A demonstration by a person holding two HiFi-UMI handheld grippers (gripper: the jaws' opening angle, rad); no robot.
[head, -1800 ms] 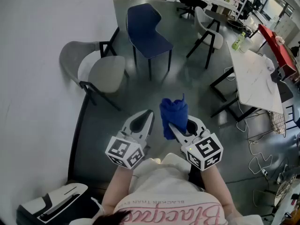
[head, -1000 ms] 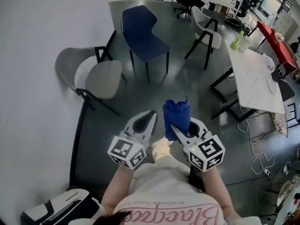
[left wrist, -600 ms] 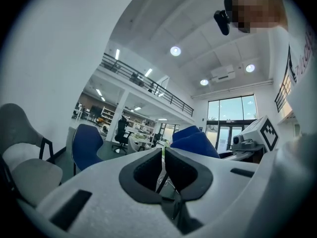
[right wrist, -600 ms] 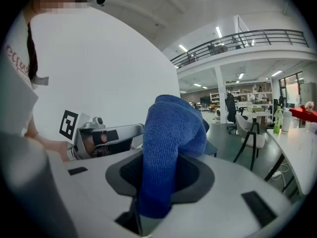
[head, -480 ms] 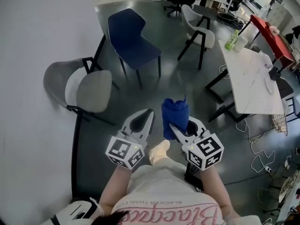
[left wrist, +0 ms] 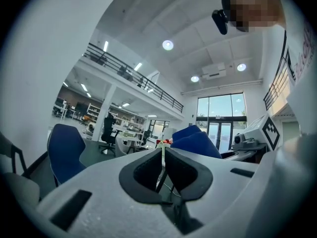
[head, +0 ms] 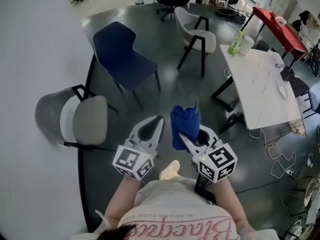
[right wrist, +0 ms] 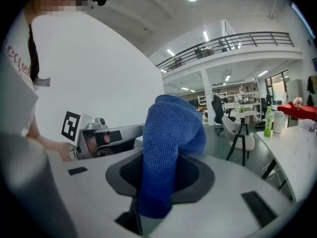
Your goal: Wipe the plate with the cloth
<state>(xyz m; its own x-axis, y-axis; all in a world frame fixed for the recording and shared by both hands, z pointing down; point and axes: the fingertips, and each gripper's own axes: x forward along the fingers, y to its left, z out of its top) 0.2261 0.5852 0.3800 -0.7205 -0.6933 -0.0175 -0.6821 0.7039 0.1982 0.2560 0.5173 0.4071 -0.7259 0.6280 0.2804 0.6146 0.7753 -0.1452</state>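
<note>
**Cloth in hand, no plate in sight**

Since the earlier frames the room has swung across your view. The grey chair (head: 82,120) has slid to the lower left, the blue chair (head: 119,53) has followed it, and the white table (head: 260,86) shows more fully at right.

Your left gripper (head: 159,120) is closed with nothing between its jaws. Your right gripper (head: 186,139) is clamped on the blue cloth (head: 184,121), which stands bunched above the jaws. No view shows a plate.

The loose bunch could work free while you're on the move. The cables (head: 280,170) on the floor by the table could also snag a foot.
</note>
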